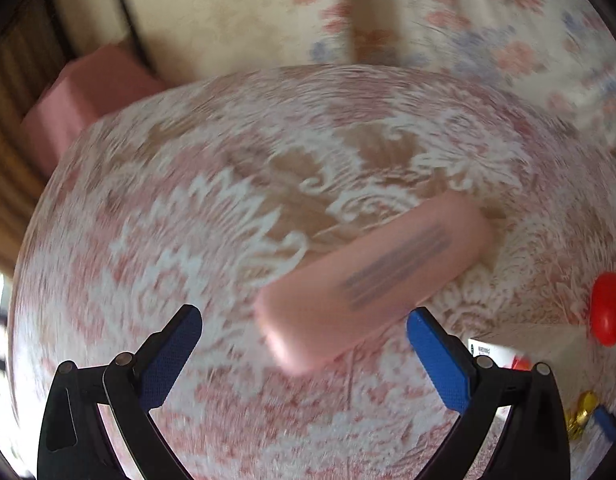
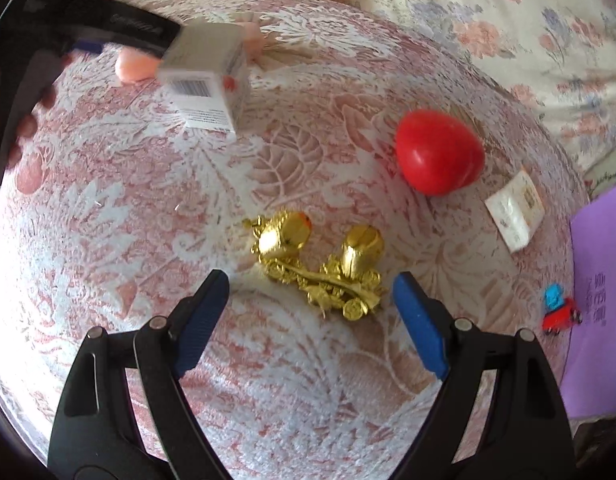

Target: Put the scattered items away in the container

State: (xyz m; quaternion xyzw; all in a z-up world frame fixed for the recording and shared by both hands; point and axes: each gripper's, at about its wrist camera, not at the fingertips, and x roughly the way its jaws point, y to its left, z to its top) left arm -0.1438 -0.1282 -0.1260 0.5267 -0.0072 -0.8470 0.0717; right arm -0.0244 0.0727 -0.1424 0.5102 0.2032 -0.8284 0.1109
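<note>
Right gripper (image 2: 311,294) jaws spread wide, nothing held, hovering just short of gold carriage ornament (image 2: 323,267) on pink-and-white patterned cloth (image 2: 108,208); ornament sits between and slightly beyond the blue pads. Left gripper (image 1: 304,326) likewise wide apart and empty, pink oblong case (image 1: 373,278) lying diagonally just ahead, near end roughly between the pads, no contact visible; left view motion-blurred. Outward from the gold carriage ornament: red heart-shaped thing (image 2: 439,151) beyond and to the right; small white packet (image 2: 515,210) further right; tiny red-and-blue toy car (image 2: 559,311) near cloth edge at right, beside purple sheet (image 2: 599,308); white barcoded box (image 2: 208,80) beyond and to the left, close by the left gripper's black frame. Container not surely identified; pink box-like form (image 1: 88,96) at far cloth edge in left view a possible candidate, cannot tell. All items seen lying on cloth, none inside anything. Judgement: likely lining up a pick. For a sound grasp on the ornament, best to close across its narrow body, low, avoiding thin wheels and filigree; for the case, square up across its short width, near middle, to stop it pivoting.
</note>
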